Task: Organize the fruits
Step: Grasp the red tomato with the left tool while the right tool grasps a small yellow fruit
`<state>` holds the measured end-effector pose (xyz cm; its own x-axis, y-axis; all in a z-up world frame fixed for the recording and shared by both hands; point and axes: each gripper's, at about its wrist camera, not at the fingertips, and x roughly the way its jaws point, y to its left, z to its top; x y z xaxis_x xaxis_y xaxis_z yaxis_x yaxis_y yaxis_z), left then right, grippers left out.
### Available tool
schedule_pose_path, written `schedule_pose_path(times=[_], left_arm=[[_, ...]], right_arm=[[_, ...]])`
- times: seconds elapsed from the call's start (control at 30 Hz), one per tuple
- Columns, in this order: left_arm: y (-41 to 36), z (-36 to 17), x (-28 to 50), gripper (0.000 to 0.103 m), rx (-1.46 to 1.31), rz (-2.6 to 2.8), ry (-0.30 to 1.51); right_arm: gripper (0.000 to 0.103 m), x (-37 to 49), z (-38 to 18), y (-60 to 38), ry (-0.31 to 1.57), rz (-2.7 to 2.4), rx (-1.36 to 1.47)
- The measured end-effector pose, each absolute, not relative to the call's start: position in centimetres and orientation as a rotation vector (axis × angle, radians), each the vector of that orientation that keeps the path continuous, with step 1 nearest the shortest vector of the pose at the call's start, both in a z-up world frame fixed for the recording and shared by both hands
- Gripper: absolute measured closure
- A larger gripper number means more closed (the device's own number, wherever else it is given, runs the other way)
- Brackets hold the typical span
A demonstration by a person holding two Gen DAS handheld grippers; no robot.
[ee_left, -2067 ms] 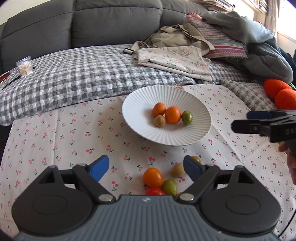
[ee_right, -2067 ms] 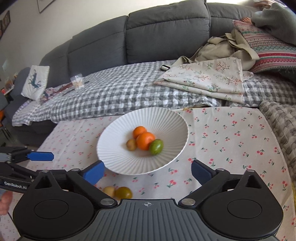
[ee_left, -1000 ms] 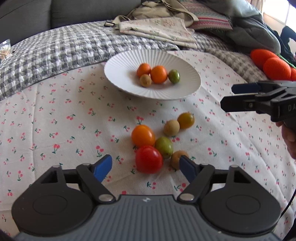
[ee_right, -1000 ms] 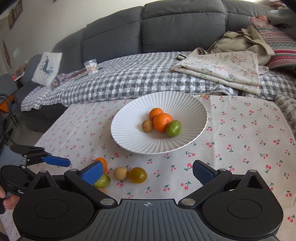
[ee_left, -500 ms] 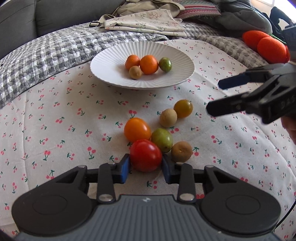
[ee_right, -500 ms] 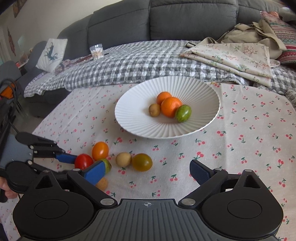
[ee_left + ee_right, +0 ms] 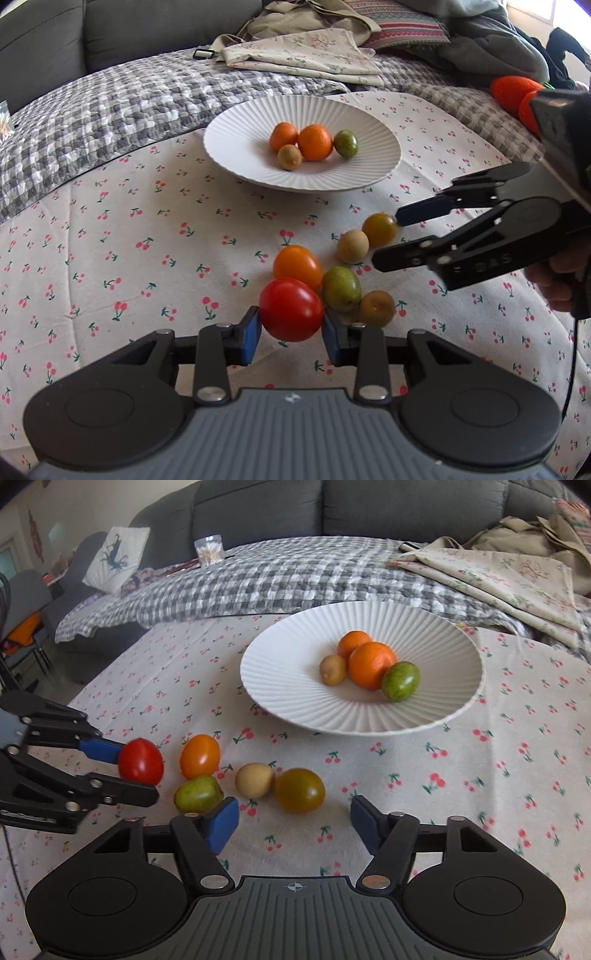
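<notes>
Now my left claw (image 7: 291, 326) pinches the red tomato (image 7: 290, 309) between its blue pads, closed only as far as the fruit's sides allow, so I can carry it without bruising it; whether it has left the cloth I cannot tell. My right claw (image 7: 294, 821) is spread wide and holds nothing, lined up low behind the dark tomato (image 7: 299, 791), which I judge is its next pick. Beside that one sit a tan fruit (image 7: 254, 780), touching it, a green one (image 7: 198, 794) and an orange tomato (image 7: 200, 756), all loose on the cherry-print worktop (image 7: 498, 775). A brown fruit (image 7: 376, 308) shows only in the left view, just beside the green one. The white ribbed plate (image 7: 288, 686) further back holds four fruits clustered near its middle: two oranges, a small tan one and a green one.
</notes>
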<state>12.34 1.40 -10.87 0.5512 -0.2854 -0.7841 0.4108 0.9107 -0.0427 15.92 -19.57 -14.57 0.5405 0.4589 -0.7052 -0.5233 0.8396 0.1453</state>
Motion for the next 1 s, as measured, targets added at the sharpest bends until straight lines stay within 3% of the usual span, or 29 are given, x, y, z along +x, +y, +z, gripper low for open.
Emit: schedule_pose_path(times=[0.17, 0.33, 1.0], left_arm=[[1.7, -11.0, 12.5, 0.069, 0.141, -0.41, 0.905], [1.7, -11.0, 12.4, 0.069, 0.14, -0.414, 0.904], [1.1, -10.4, 12.5, 0.069, 0.153, -0.421, 0.869]], right_arm=[[0.045, 16.8, -14.9, -18.6, 0.787, 0.624, -0.105], [0.075, 16.4, -15.1, -18.1, 0.786, 0.656, -0.151], [0.077, 14.6, -12.8, -20.7, 0.726, 0.658, -0.167]])
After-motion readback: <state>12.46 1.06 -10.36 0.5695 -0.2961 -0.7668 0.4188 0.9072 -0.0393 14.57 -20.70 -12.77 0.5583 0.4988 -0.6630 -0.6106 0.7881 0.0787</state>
